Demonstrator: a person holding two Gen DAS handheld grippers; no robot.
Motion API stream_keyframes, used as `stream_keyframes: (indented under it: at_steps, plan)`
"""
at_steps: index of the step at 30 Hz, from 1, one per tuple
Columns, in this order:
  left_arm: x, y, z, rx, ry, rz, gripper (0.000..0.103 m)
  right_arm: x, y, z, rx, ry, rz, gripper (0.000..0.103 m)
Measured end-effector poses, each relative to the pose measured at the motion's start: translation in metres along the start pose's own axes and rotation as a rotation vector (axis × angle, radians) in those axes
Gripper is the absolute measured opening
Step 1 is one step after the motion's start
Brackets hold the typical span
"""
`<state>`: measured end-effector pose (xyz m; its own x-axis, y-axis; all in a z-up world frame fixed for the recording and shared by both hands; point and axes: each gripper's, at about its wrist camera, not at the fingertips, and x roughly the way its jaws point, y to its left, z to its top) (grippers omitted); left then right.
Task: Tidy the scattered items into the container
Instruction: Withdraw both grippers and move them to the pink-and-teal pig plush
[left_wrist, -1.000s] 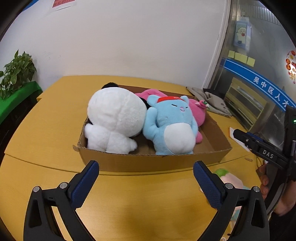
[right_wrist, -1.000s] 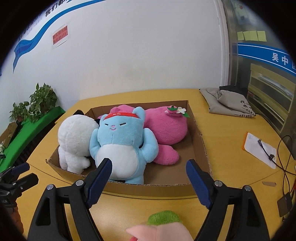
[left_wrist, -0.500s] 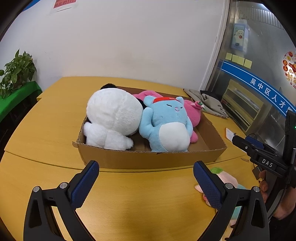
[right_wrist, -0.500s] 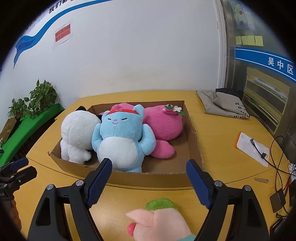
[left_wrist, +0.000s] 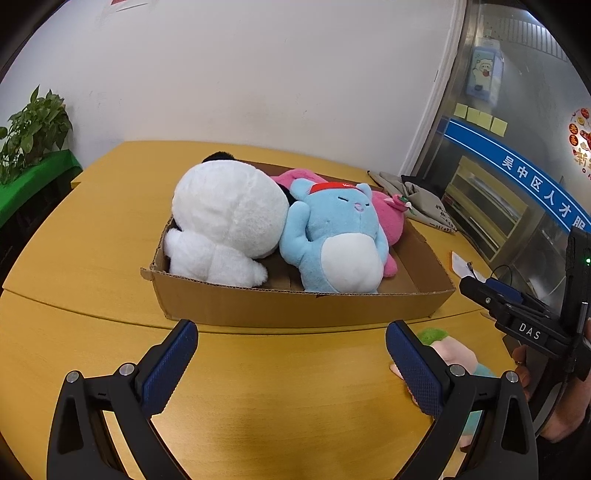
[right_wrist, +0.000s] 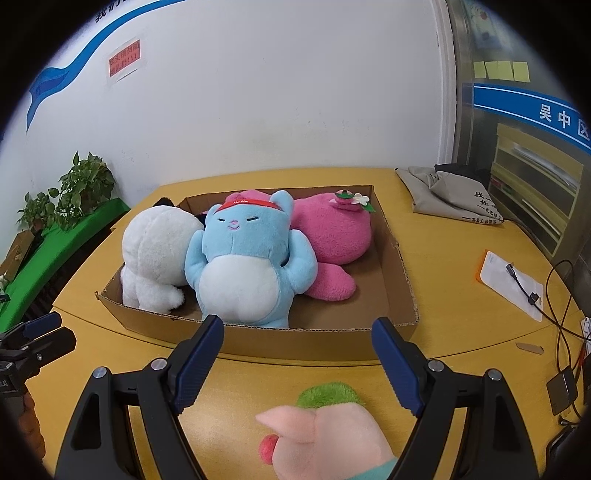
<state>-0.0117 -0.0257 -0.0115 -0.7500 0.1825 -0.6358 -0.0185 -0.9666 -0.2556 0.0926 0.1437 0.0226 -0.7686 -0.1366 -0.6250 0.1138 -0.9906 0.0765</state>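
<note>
A shallow cardboard box (left_wrist: 295, 308) (right_wrist: 399, 258) on the yellow table holds a white plush (left_wrist: 225, 218) (right_wrist: 155, 243), a blue plush (left_wrist: 340, 243) (right_wrist: 247, 262) and a pink plush (left_wrist: 391, 221) (right_wrist: 332, 236). A pale pink plush with a green tuft (right_wrist: 332, 424) (left_wrist: 454, 354) lies on the table in front of the box, between and below the fingers of my open right gripper (right_wrist: 299, 358). My left gripper (left_wrist: 291, 363) is open and empty, short of the box front.
A grey cloth bag (right_wrist: 454, 195) lies at the back right. A white pouch with a cable (right_wrist: 513, 284) and wires (right_wrist: 565, 317) sit at the right edge. Potted plants (right_wrist: 66, 195) stand off the table's left.
Both grippers have drawn back from the box. More of the pale pink plush now shows between the right fingers. Both stay open.
</note>
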Motion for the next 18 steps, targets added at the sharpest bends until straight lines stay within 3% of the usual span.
stream_keyframes:
  at_steps: [18]
  plan:
    - [0.0076,-0.0037,-0.0026,0.033,0.016,0.0,0.103,0.0055,-0.0001,-0.0057,-0.006,0.02,0.003,0.082]
